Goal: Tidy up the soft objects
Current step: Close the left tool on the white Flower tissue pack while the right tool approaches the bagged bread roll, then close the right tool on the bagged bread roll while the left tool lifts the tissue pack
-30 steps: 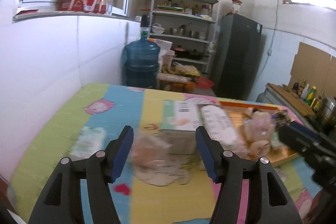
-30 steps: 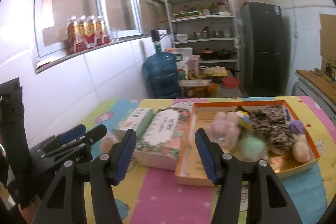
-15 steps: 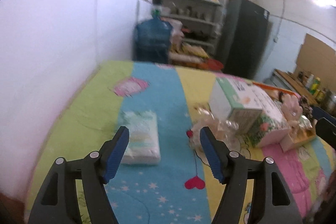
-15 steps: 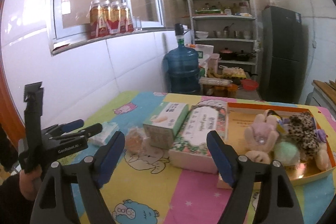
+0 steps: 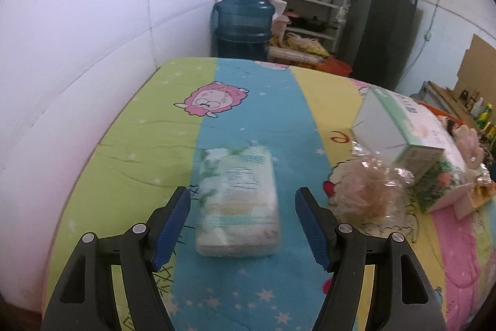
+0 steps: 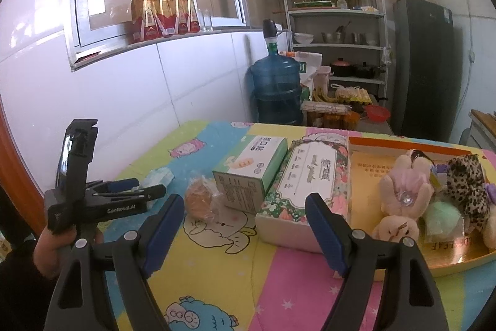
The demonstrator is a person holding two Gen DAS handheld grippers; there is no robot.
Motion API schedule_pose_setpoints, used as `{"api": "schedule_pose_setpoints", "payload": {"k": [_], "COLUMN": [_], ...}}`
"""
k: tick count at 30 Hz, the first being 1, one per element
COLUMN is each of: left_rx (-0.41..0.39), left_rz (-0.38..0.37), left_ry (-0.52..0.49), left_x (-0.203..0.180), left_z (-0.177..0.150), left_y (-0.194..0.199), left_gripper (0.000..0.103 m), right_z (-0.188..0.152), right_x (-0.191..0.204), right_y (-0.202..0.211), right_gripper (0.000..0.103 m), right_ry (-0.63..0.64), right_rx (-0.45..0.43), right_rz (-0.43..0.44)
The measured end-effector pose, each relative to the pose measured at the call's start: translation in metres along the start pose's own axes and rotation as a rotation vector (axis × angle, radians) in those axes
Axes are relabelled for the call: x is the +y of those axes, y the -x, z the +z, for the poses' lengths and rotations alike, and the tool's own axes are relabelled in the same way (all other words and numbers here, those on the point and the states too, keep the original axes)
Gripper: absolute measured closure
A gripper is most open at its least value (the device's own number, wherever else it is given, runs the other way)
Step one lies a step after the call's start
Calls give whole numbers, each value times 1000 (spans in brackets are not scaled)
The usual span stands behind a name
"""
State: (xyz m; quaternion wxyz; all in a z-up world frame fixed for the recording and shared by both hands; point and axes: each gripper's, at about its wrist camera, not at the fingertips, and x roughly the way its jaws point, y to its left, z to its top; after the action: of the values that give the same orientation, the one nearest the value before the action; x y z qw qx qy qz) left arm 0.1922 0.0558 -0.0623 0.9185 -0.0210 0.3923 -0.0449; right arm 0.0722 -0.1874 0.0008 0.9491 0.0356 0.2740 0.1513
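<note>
Left gripper (image 5: 241, 225) and right gripper (image 6: 245, 233), fingers spread wide.

A lived-in home kitchen. Beyond the fingers stands a white metal shelf rack (image 6: 336, 30) stacked with pots, bowls and jars, flanked by a tall dark refrigerator (image 6: 423, 67) and a blue water-dispenser jug (image 6: 274, 89). Shrink-wrapped drink bottles (image 6: 162, 13) line the tiled windowsill.

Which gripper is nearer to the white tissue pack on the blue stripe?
Left. The left gripper is open right at the tissue pack, fingers either side. The right gripper is apart, facing the boxes.
</note>
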Motion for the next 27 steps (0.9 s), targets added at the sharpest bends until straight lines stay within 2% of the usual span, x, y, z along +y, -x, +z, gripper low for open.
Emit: {"api": "schedule_pose_setpoints", "payload": {"k": [4, 7, 8, 11, 14, 19, 27], "left_rx": [49, 75, 75, 37, -19, -105, -240], "left_rz": [16, 28, 30, -10, -2, 14, 28], "left_ry": [2, 10, 11, 23, 21, 33, 105], "left_x": [2, 3, 3, 3, 0, -4, 13], "left_z": [1, 1, 1, 1, -1, -13, -30], "left_y": [-14, -19, -19, -13, -1, 28, 66], "left_gripper": [32, 50, 51, 55, 56, 56, 56], "right_z": [-1, 0, 1, 1, 1, -1, -1], "right_x": [1, 6, 9, 20, 31, 45, 53], "right_y": [-9, -14, -16, -20, -30, -59, -97], "right_gripper": [23, 23, 23, 23, 23, 23, 23], "right_ry": [0, 0, 2, 14, 20, -36, -119], "right_rx": [17, 21, 21, 23, 42, 138, 178], "right_rz": [14, 40, 57, 91, 125, 148, 79]}}
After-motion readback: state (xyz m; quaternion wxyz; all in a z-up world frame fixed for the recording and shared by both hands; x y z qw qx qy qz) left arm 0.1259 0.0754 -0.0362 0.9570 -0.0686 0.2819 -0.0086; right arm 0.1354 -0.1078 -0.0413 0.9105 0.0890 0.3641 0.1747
